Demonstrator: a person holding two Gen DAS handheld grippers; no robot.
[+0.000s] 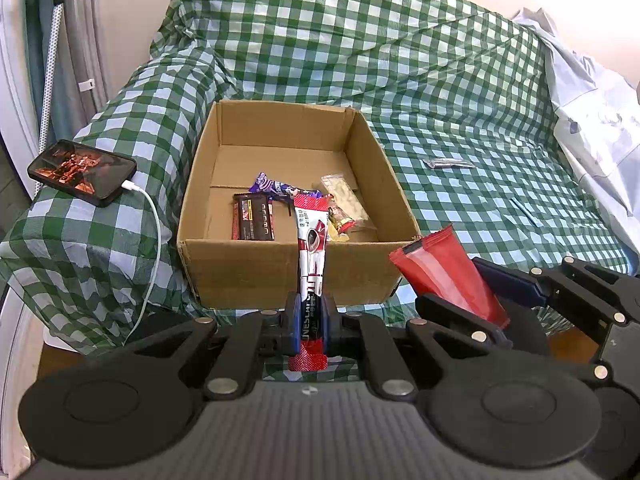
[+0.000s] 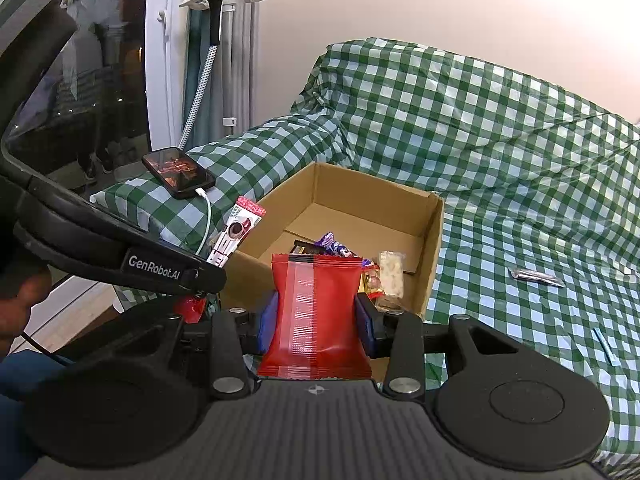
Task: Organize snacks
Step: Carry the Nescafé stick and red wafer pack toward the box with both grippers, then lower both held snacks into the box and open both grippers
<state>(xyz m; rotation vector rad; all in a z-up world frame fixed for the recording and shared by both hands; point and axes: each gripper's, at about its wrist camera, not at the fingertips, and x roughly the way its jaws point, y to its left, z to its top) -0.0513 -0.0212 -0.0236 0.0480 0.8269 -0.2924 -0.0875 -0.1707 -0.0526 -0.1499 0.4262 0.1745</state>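
Currently, left wrist view: left gripper pinches a slim red-white sachet just before the cardboard box. Right wrist view: right gripper clamps a red packet. Advance both past the near wall before releasing.

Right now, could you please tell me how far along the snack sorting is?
Done: several snacks, including a brown bar and a nut packet, lie in the cardboard box. In hand: the left tongs grip a red-and-white stick sachet; the right tongs grip a red pouch. Left: both still outside the box, plus a small dark packet on the checked cover.
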